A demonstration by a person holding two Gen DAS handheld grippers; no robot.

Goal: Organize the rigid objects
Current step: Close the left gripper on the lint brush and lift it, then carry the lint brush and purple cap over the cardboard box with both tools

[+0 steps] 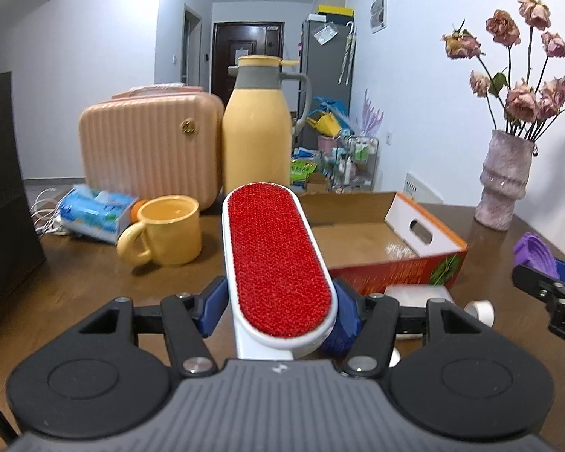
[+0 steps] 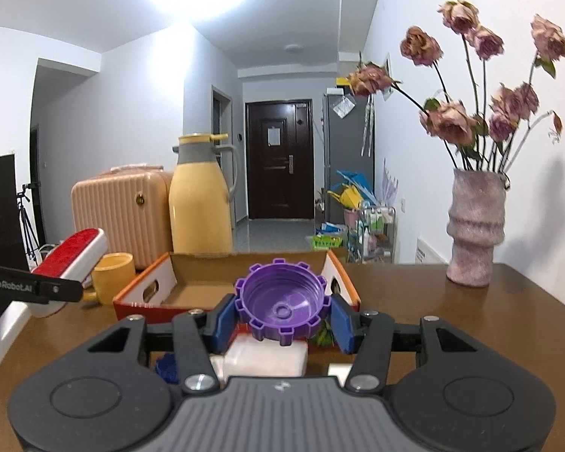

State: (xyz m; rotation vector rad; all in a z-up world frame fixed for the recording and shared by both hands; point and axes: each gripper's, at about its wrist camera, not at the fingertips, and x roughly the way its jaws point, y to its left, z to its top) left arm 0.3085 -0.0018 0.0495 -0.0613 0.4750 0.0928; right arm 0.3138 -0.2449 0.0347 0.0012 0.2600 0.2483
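Pads of the left gripper clamped a red lint brush above the table; the right gripper gripped a purple cap before the cardboard box.

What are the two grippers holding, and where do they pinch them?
The left gripper pinches the lint brush by the sides of its white frame, at the near end. The right gripper pinches the purple cap by its toothed rim.

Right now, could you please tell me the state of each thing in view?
Lint brush: clamped in left claw, off the table.
Purple cap: clamped in right claw, hollow side up.
Cardboard box: open, looks empty.
Yellow mug: upright.
Thermos jug: upright, lid on.
Vase: upright, holding flowers.
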